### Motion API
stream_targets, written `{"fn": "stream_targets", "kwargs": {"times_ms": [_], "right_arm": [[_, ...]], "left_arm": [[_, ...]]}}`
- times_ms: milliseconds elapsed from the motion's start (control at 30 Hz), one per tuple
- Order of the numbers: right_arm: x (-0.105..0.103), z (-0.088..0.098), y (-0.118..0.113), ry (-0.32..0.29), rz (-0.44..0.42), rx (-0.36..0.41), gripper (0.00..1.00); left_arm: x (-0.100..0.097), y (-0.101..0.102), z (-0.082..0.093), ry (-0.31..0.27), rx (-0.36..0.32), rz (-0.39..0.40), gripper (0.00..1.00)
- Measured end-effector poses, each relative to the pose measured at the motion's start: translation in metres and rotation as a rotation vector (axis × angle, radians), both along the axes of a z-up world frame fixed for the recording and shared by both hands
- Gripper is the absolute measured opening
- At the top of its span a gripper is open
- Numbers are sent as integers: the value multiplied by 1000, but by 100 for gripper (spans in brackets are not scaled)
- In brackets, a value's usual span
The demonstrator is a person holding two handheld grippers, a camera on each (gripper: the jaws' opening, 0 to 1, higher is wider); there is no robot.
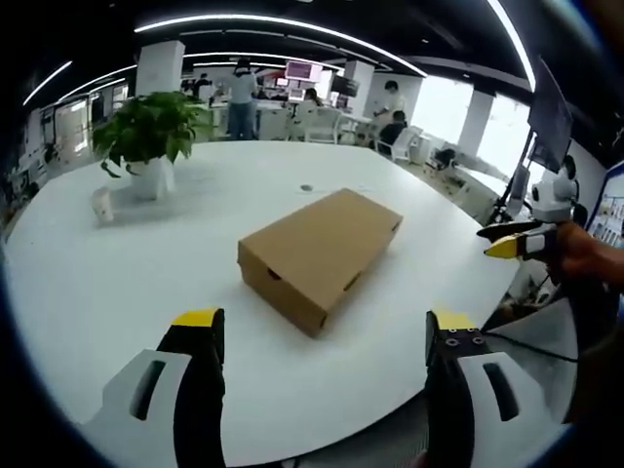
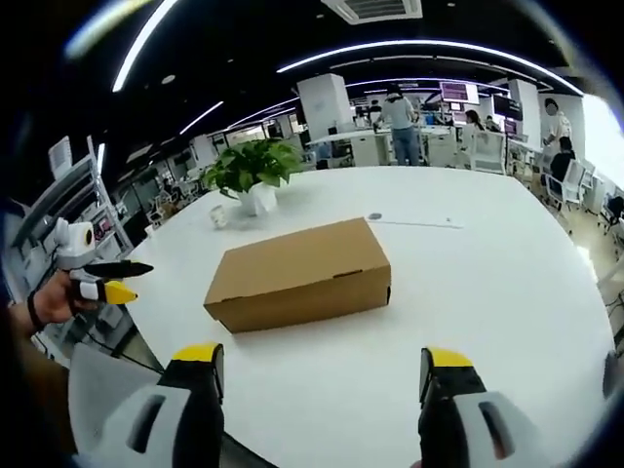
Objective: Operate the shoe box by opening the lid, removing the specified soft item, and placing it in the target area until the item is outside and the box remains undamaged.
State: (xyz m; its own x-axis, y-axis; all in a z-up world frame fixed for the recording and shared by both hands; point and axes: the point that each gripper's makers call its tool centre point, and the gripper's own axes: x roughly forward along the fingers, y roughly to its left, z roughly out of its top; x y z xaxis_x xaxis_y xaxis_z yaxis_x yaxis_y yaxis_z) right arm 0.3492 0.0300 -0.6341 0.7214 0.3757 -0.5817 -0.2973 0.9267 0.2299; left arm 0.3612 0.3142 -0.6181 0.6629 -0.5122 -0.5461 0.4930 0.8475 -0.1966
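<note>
A brown cardboard shoe box (image 1: 322,255) lies flat on the round white table (image 1: 107,292), its lid closed. In the left gripper view my left gripper (image 1: 325,331) stands open just short of the box's near corner, with nothing between its yellow-tipped jaws. The right gripper (image 1: 512,242) reaches in from the right, off the table's edge, held by a hand. In the right gripper view the box (image 2: 297,273) sits ahead and my right gripper (image 2: 327,366) is open and empty in front of its long side. The left gripper (image 2: 112,278) shows at the far left.
A potted green plant (image 1: 146,132) (image 2: 252,166) and a small white cup (image 1: 101,203) (image 2: 218,215) stand on the far side of the table. A small dark disc (image 1: 307,187) lies beyond the box. People, desks and chairs fill the office behind.
</note>
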Motion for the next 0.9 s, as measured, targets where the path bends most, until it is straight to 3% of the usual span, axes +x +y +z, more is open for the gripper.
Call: {"fn": "stream_targets", "kwargs": {"times_ms": [467, 900], "right_arm": [[20, -20, 16, 40, 102, -29, 81], [37, -36, 29, 67, 126, -8, 81]], "left_arm": [[2, -7, -6, 10, -8, 14, 84], [13, -12, -19, 18, 11, 19, 82]]}}
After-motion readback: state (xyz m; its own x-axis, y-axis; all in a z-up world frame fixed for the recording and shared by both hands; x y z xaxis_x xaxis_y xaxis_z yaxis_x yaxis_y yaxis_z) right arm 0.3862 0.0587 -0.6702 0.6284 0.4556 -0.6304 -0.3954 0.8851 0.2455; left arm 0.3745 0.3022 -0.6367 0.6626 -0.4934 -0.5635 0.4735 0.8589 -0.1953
